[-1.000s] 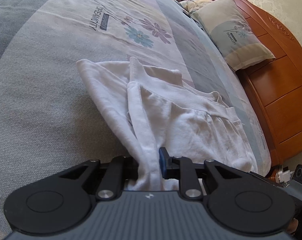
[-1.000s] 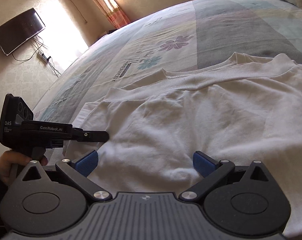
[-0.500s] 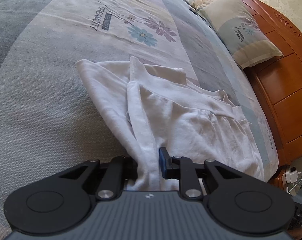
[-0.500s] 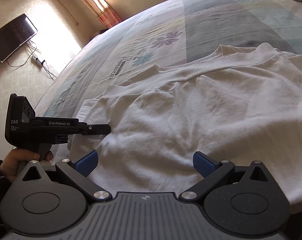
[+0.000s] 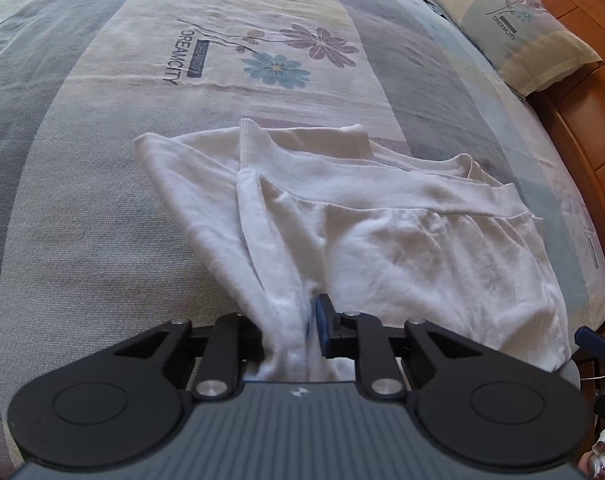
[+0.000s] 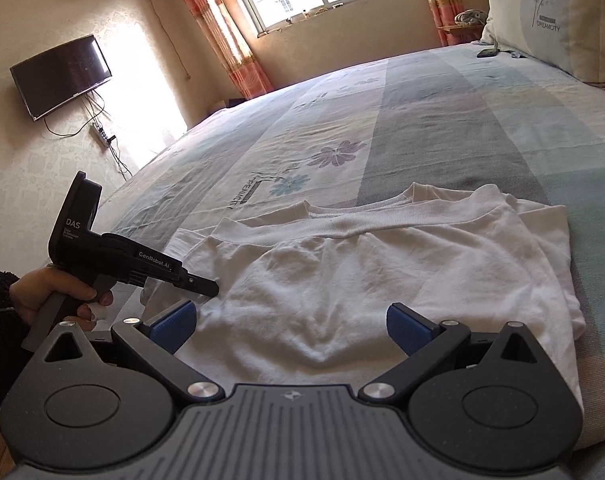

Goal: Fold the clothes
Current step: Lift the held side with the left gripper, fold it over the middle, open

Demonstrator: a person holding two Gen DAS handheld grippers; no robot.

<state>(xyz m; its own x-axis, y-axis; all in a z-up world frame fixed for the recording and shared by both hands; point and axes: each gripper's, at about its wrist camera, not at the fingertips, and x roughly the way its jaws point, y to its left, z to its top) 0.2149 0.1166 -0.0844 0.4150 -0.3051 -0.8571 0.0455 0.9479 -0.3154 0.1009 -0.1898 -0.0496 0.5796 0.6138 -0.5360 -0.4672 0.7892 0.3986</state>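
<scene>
Two tongs work a white sweatshirt (image 6: 382,272) on the bed (image 6: 442,120): left tongs (image 5: 298,326) are closing, clenched on its near-left edge; right tongs (image 6: 290,324) spread, released. Next, probably carry that edge across.

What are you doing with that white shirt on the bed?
A person is folding a white shirt on the bed with a grabbing tool in each hand. The left tool is tightening on a bunched edge of the shirt. The right tool is wide open above the shirt's near edge, holding nothing. The shirt is partly folded.
</scene>
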